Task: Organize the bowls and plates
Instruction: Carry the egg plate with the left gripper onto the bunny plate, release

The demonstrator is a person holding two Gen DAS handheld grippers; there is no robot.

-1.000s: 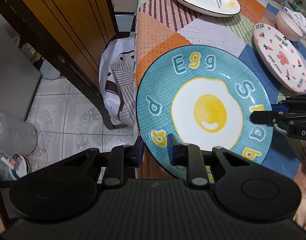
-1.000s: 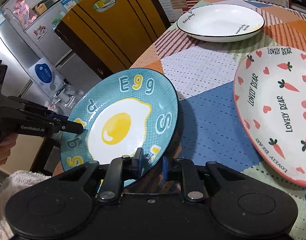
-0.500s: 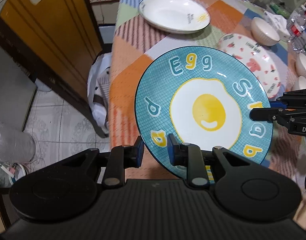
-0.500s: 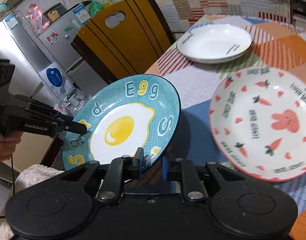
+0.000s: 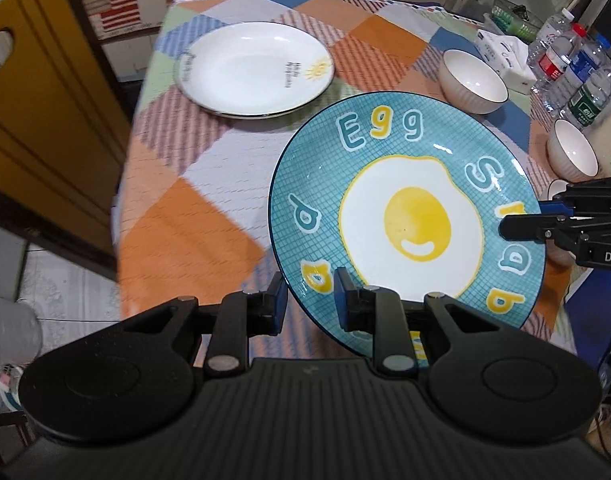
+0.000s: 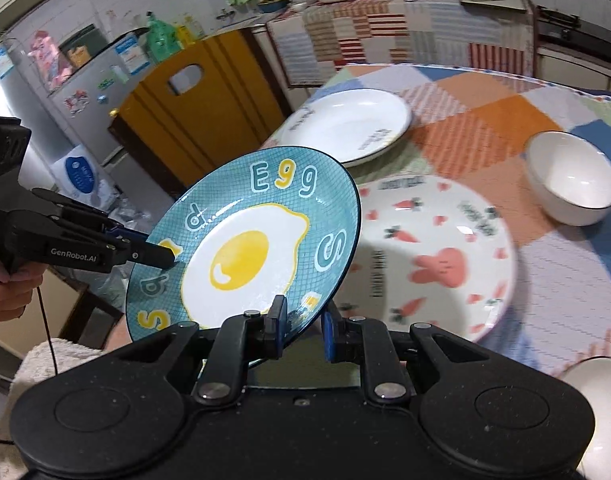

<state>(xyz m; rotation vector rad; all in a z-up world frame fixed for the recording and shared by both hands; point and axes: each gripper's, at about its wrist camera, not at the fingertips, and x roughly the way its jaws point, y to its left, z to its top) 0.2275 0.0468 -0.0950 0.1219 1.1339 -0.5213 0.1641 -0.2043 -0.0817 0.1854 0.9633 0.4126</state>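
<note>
Round teal ceramic plate printed with a fried egg and "Egg" lettering (image 5: 409, 216): airborne, tilted, above the near part of the round table under a patchwork orange, blue and white cloth (image 5: 193, 216); not yet set on anything. Left gripper (image 5: 309, 300): pinching the plate's near rim, one blue pad under and one on the face. Right gripper (image 6: 301, 326): pinching the opposite rim likewise; black, level, reaching in from the side in the other camera's view, a hand (image 6: 3, 292) on the left handle at the picture's edge. Round white ceramic plate with pink rabbit and carrot print (image 6: 433, 256): flat on the cloth directly beyond and partly beneath the teal plate, a likely stacking base. Round white ceramic plate with dark rim and small sun motif (image 5: 253, 68): alone toward the far left edge. White ribbed ceramic bowl (image 5: 473, 86): toward the far right edge; second white bowl (image 5: 571, 156) nearer the right edge, unstacked. Progress, judged: early; no stack formed, plates and bowls all separate, one plate in transit. Clear plastic water bottles (image 5: 561, 56): at the far right edge.
</note>
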